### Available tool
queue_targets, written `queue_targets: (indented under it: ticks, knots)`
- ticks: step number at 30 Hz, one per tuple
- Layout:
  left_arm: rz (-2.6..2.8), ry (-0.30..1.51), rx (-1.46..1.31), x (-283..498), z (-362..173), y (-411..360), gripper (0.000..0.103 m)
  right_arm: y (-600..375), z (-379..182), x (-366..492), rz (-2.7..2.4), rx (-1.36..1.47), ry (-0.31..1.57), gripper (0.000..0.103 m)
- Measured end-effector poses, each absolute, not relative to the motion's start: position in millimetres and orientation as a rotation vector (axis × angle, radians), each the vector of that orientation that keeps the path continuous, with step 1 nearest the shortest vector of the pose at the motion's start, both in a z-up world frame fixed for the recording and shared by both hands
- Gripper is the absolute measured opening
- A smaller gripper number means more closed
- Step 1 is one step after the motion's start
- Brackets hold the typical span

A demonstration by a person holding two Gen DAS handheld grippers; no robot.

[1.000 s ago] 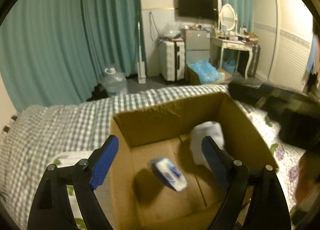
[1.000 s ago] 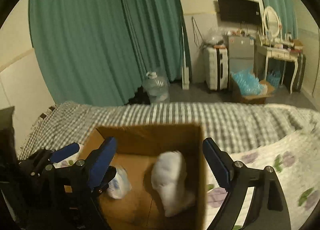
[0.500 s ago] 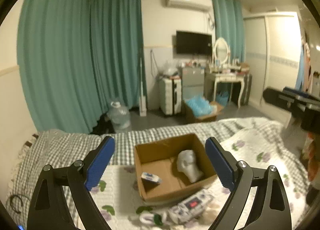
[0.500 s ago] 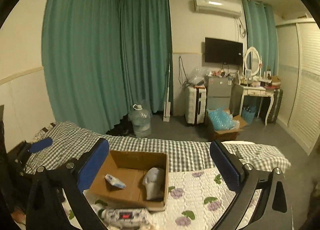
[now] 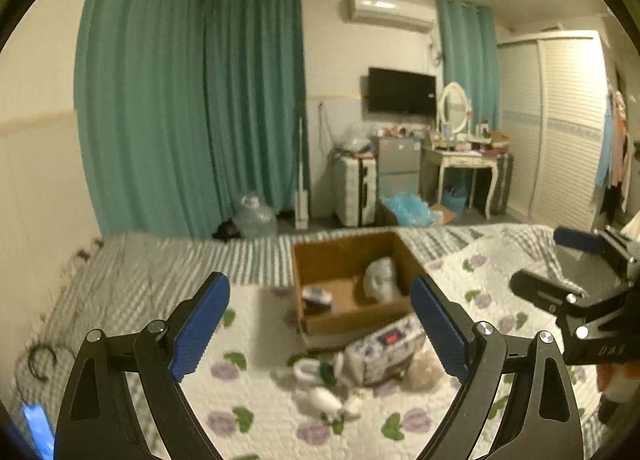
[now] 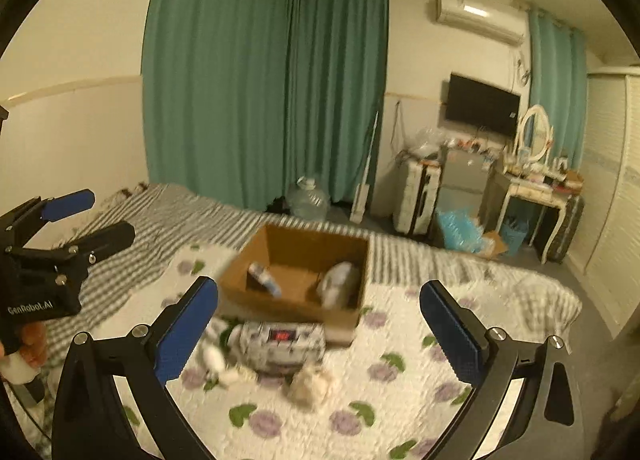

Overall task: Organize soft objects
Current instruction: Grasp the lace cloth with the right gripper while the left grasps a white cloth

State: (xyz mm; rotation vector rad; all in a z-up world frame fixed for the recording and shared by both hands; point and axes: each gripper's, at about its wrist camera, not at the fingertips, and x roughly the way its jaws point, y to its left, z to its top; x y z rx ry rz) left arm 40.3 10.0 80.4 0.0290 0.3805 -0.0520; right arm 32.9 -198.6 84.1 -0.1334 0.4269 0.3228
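Observation:
An open cardboard box stands on the bed. Inside it lie a white soft lump and a small blue-and-white pack. In front of the box lie a patterned tissue pack, a beige fluffy thing and small white soft items. My left gripper is open and empty, held back above the bed. My right gripper is open and empty too.
The bed has a floral quilt and a checked blanket. Beyond it are teal curtains, a water jug, a suitcase and a dressing table. The other gripper shows at each view's edge.
Both grippers have pulled far back and up from the box. The small pack that was falling from the left gripper now lies in the box. The items before the box came into view.

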Motion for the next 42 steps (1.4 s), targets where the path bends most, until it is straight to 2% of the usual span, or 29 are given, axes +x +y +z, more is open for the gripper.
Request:
queue_targets:
  ticks: [17,19,20,21,22,24,25,26,27,29,30,31,35,39,40,42]
  knots:
    - [0.02,0.711,0.056,87,-97,-14,0.093,-188,-114,134,0.382,-0.134,0.817,0.1]
    - [0.006,0.731,0.059,89,-105,-18,0.093,-184,-127,144,0.396,-0.142,0.87,0.085]
    - [0.009,0.739,0.062,91,-109,-21,0.092,-182,-132,150,0.404,-0.147,0.898,0.07]
    - [0.004,0.748,0.064,94,-112,-23,0.092,-181,-136,154,0.41,-0.151,0.916,0.06]
    - [-0.008,0.755,0.061,95,-114,-25,0.092,-181,-139,158,0.406,-0.157,0.926,0.056]
    - [-0.034,0.77,0.049,99,-118,-29,0.091,-182,-140,164,0.399,-0.164,0.933,0.037]
    - [-0.04,0.778,0.043,102,-119,-30,0.087,-185,-140,165,0.401,-0.155,0.934,0.037]
    - [-0.048,0.788,0.038,103,-122,-32,0.077,-187,-139,166,0.402,-0.141,0.934,0.037]
    - [-0.059,0.803,0.036,107,-125,-34,0.071,-191,-137,166,0.401,-0.126,0.933,0.036]
    - [-0.078,0.836,0.059,113,-133,-42,0.067,-196,-134,165,0.397,-0.11,0.925,0.036]
    - [-0.08,0.841,0.079,115,-136,-46,0.058,-198,-134,165,0.395,-0.103,0.923,0.036]
    - [-0.082,0.842,0.094,116,-138,-48,0.055,-199,-133,165,0.397,-0.098,0.924,0.036]
    - [-0.113,0.867,0.132,124,-148,-55,0.052,-197,-133,164,0.401,-0.1,0.926,0.036]
    - [-0.131,0.89,0.125,129,-155,-51,0.052,-196,-129,159,0.402,-0.113,0.905,0.03]
    - [-0.133,0.891,0.126,129,-155,-51,0.048,-196,-128,157,0.402,-0.116,0.898,0.03]
    - [-0.129,0.891,0.136,128,-154,-51,0.033,-195,-124,152,0.398,-0.126,0.883,0.026]
